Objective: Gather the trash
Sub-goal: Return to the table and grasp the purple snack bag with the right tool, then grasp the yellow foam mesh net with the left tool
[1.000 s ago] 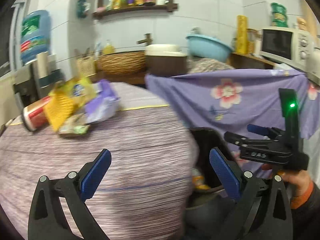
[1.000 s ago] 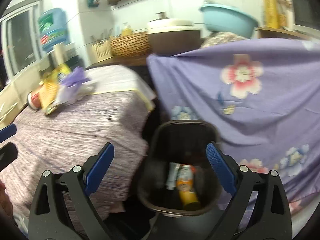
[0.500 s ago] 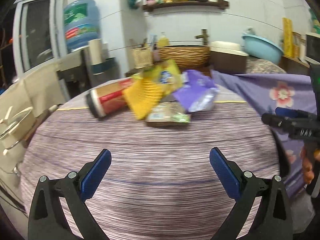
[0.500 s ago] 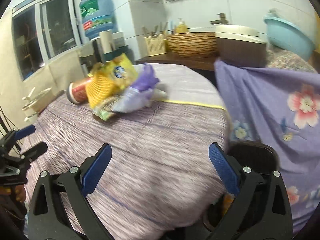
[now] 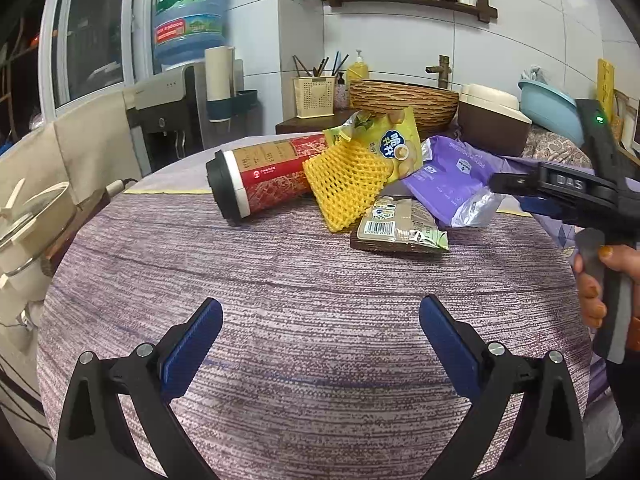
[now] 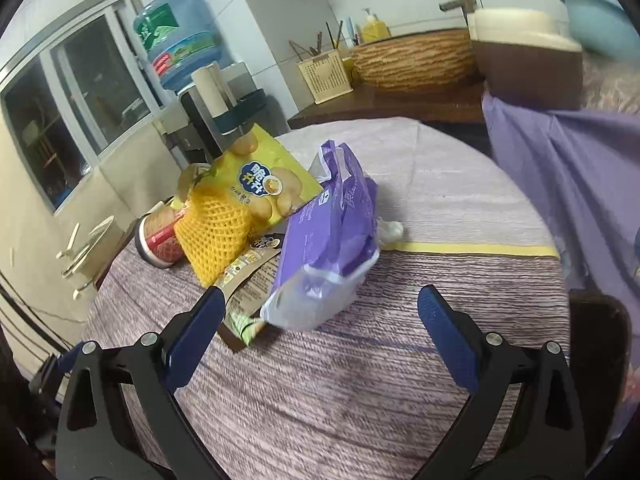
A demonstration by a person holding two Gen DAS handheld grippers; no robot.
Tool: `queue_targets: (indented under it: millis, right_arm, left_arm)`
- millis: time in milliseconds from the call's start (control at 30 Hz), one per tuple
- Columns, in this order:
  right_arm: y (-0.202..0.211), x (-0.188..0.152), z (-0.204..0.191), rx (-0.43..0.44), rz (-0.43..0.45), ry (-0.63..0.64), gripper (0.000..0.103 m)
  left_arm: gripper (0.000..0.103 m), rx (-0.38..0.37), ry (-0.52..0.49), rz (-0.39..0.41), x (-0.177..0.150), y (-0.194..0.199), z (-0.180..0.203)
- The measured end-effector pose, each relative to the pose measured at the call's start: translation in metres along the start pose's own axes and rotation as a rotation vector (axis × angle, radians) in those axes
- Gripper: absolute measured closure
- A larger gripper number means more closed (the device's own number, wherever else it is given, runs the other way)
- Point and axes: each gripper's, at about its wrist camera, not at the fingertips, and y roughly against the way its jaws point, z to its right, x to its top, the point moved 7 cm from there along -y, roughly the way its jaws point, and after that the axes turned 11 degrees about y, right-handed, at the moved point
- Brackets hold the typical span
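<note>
Your left gripper hangs above the near part of the table, jaws spread wide and holding nothing. Your right gripper is also wide and empty; its jaws frame the near end of the purple plastic bag.

The trash lies in one cluster on the far side of the table:
- A red cylindrical can lies on its side, black cap toward the left.
- A yellow foam net leans against the can.
- A yellow chip bag stands behind the net, touching it.
- A flat snack wrapper lies in front of the net, barcode up.
- The purple plastic bag sits at the right of the cluster, partly over the wrapper.

In the left wrist view, your right hand grips the right tool's handle.
</note>
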Motion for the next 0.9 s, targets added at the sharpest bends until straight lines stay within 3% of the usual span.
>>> queue_targets:
  millis: [100, 167, 267, 467, 700, 900]
  right_arm:
    - [-0.018, 0.003, 0.003, 0.004, -0.015, -0.040, 0.023]
    - [-0.025, 0.005, 0.004, 0.020, -0.024, -0.063, 0.042]
    - [-0.034, 0.001, 0.005, 0.042, -0.043, -0.079, 0.061]
    - [-0.012, -0.004, 0.010, 0.002, 0.013, -0.030, 0.074]
    - [0.027, -0.017, 0.013, -0.037, 0.044, 0.066, 0.077]
    - [0.052, -0.028, 0.027, -0.041, 0.059, 0.031, 0.079]
  left_arm:
    - [0.005, -0.022, -0.020, -0.006, 0.002, -0.005, 0.003]
    - [0.005, -0.026, -0.022, -0.012, 0.003, -0.009, 0.001]
    - [0.005, -0.035, -0.004, -0.028, 0.005, -0.016, -0.002]
    - [0.005, -0.050, 0.009, -0.041, 0.015, -0.031, -0.006]
    - [0.005, -0.091, 0.044, -0.061, 0.043, -0.063, -0.005]
    - [0.006, -0.148, 0.031, -0.082, 0.063, -0.098, 0.007]
